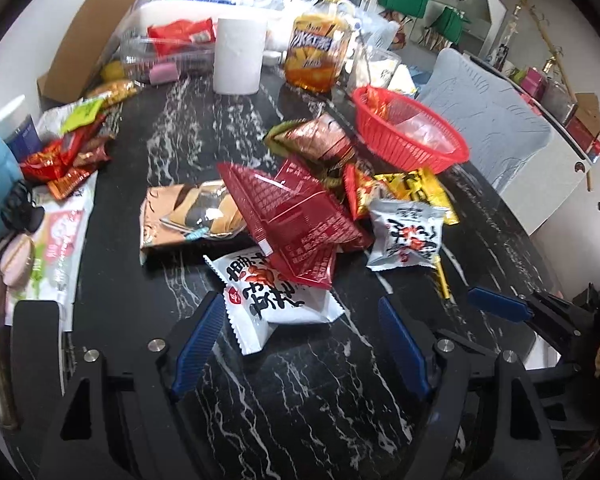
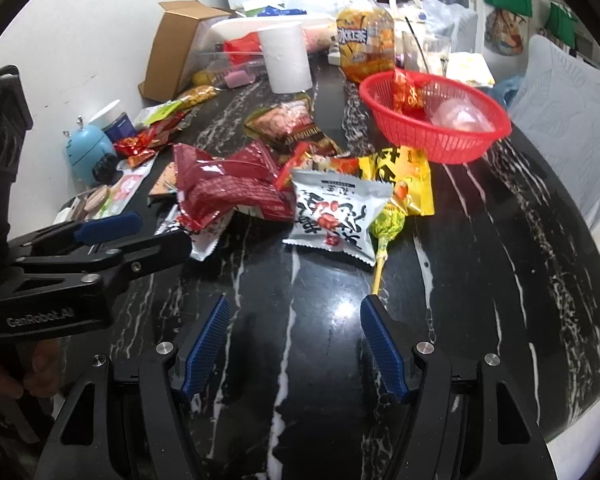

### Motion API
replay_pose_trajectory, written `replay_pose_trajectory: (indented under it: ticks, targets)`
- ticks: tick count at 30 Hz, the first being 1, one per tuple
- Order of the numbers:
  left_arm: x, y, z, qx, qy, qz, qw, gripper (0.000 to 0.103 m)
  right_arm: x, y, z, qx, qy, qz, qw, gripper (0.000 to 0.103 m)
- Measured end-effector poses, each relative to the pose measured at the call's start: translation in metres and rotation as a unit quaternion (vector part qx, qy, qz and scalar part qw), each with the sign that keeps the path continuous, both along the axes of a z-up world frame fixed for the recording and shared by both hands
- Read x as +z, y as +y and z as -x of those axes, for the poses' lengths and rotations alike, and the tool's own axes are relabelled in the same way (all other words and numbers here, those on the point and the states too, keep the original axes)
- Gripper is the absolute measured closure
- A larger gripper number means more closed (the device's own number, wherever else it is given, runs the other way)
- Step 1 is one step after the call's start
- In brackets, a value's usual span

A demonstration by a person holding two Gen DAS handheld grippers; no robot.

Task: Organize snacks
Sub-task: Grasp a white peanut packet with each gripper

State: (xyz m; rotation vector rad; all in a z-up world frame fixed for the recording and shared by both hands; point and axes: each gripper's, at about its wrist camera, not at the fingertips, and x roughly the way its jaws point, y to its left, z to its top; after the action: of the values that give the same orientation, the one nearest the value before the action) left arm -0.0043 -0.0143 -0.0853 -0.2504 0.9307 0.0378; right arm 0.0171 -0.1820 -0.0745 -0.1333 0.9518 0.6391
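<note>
My left gripper [image 1: 300,320] gapes wide around a white snack packet [image 1: 274,296], not clamping it. My right gripper [image 2: 294,340] is spread open over bare table [image 2: 480,280], holding nothing, the red basket [image 2: 436,136] toward the far right edge.

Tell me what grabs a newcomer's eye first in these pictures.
The jumble of snack packets heaped mid-table on the black marble table stands out first, with big red bags on top and white packets at the near edge. Behind it to the right sits a bright red basket already holding a few items. Both the left gripper and the right gripper are open and empty, low over the table.
</note>
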Motion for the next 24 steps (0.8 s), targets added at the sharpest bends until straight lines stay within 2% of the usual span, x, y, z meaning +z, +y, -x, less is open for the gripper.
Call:
replay_pose_trajectory:
  ticks: [6, 12, 18, 19, 21, 22, 23, 24]
  targets:
    - [-0.011, 0.003, -0.015, 0.010, 0.021, -0.007, 0.9997, 0.025, -0.008, -0.002, -0.014, -0.005, 0.014, -0.002, 1.000, 0.034]
    - [-0.023, 0.006, -0.028, 0.009, 0.047, 0.005, 0.9989, 0.025, -0.013, -0.001, -0.026, -0.012, 0.025, 0.000, 1.000, 0.034]
    - [-0.025, 0.003, -0.029, 0.009, 0.043, -0.026, 0.9987, 0.025, -0.014, -0.002, -0.034, -0.018, 0.028, 0.002, 0.999, 0.034]
    - [-0.025, 0.003, -0.029, 0.009, 0.042, -0.031, 0.9986, 0.029, -0.014, -0.002, -0.035, -0.019, 0.027, 0.002, 0.999, 0.034]
    - [-0.023, 0.001, -0.027, 0.000, 0.033, -0.044, 0.9985, 0.045, -0.014, -0.004, -0.037, -0.024, 0.025, 0.001, 0.999, 0.034]
    - [-0.022, 0.001, -0.027, -0.004, 0.030, -0.042, 0.9986, 0.060, -0.014, -0.005, -0.038, -0.027, 0.024, 0.000, 0.999, 0.034]
    - [-0.021, 0.001, -0.025, -0.007, 0.028, -0.037, 0.9989, 0.067, -0.014, -0.006, -0.038, -0.029, 0.024, -0.001, 0.999, 0.034]
    - [-0.020, 0.002, -0.024, -0.010, 0.027, -0.030, 0.9991, 0.068, -0.014, -0.006, -0.039, -0.030, 0.023, -0.002, 0.999, 0.034]
